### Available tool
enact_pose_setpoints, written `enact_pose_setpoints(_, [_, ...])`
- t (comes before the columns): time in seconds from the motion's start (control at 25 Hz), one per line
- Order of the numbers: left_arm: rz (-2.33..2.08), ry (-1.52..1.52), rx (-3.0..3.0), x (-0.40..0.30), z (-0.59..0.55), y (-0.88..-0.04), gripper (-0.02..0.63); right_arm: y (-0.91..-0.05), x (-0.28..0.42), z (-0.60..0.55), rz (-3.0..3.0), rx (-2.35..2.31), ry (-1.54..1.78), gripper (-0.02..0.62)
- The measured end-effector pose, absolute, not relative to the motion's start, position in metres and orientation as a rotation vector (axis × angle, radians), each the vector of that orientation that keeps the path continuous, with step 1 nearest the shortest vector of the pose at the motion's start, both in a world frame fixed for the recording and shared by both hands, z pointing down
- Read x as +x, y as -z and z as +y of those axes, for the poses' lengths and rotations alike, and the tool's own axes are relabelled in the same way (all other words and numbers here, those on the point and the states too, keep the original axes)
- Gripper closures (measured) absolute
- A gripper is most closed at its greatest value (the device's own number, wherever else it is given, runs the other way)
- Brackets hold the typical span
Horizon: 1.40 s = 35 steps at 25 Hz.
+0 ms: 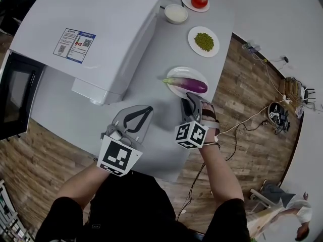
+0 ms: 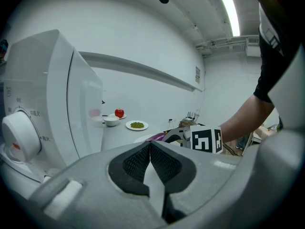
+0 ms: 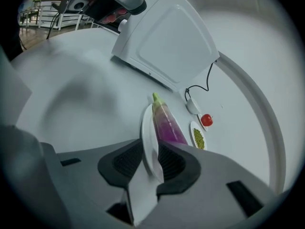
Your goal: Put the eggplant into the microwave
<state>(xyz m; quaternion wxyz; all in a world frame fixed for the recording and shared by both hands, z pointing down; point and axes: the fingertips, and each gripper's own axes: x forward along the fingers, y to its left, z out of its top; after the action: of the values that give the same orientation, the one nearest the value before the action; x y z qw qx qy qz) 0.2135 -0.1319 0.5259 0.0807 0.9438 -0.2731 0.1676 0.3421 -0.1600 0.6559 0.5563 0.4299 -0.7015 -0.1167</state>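
The head view is looking steeply down over the whole table (image 1: 174,44). The left gripper view is sitting low, facing along the table past the microwave (image 2: 47,89). The right gripper view is looking from close along the plate (image 3: 147,128) and eggplant (image 3: 167,128). All three are sharing the eggplant and the far tomato (image 1: 199,0).
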Motion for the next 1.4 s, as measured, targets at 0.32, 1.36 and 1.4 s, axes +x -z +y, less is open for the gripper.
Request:
enact_pose_setpoints(0.32, [-0.822, -0.503, 2.822, 0.213, -0.132, -0.525, 0.597, -0.656, 0.342, -0.166, -1.642, 1.004, 0.308, 0.489])
enact_pose_setpoints(1.36, [-0.824, -0.519, 2.822, 0.211, -0.131, -0.523, 0.597, -0.660, 0.341, -0.182, -1.524, 1.016, 0.463, 0.561])
enact_pose_setpoints(1.4, [-0.822, -0.521, 2.823, 0.212, -0.131, -0.523, 0.597, -0.660, 0.341, -0.182, -1.513, 1.024, 0.479, 0.562])
